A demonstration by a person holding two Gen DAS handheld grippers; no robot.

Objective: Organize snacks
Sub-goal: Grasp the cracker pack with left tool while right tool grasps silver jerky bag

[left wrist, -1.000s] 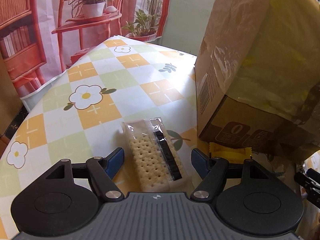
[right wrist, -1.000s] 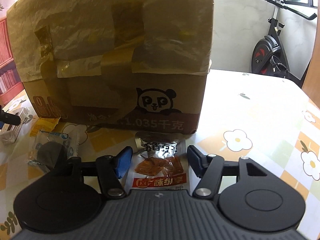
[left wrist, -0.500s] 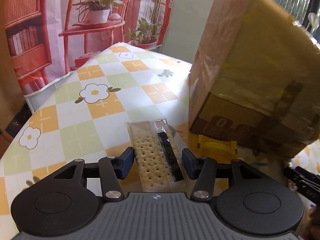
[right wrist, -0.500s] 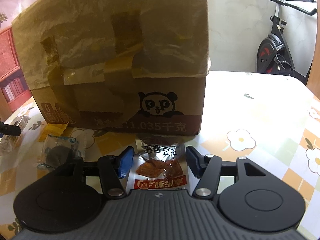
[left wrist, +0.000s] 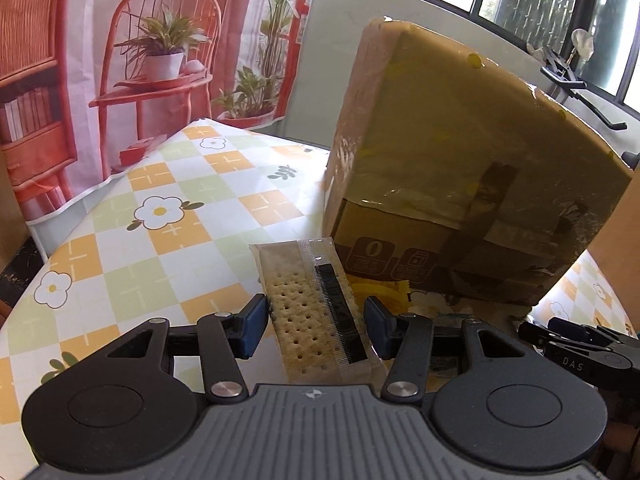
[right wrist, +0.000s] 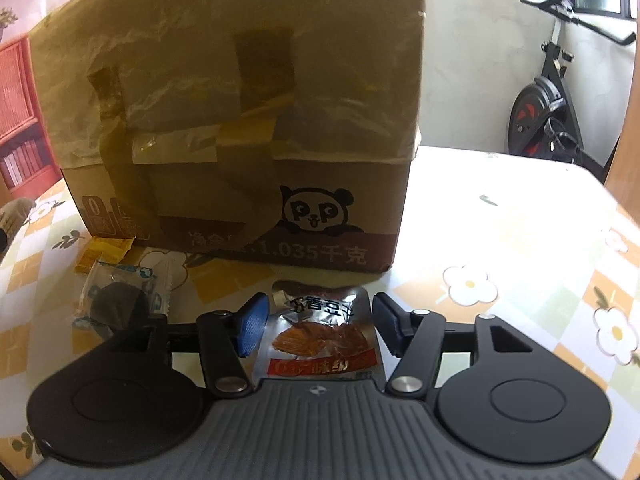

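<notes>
My left gripper (left wrist: 316, 324) is shut on a clear-wrapped cracker packet (left wrist: 308, 312) and holds it above the flowered tablecloth (left wrist: 160, 240), left of the taped cardboard box (left wrist: 460, 152). In the right wrist view a silver spicy-snack packet (right wrist: 320, 332) sits crumpled between the blue pads of my right gripper (right wrist: 320, 326). Both pads touch its edges while the jaws ease slightly open. The panda-printed box (right wrist: 240, 120) stands just beyond it.
A yellow packet (right wrist: 104, 254) lies at the box's front left corner, with a clear-wrapped dark round snack (right wrist: 116, 304) beside it. An exercise bike (right wrist: 548, 108) stands beyond the table's far right. A printed backdrop (left wrist: 120, 80) hangs past the left edge.
The left jaws closed onto the cracker packet and lifted it off the cloth, so more of the box's top shows. The right gripper stayed put with the silver packet between its pads.
</notes>
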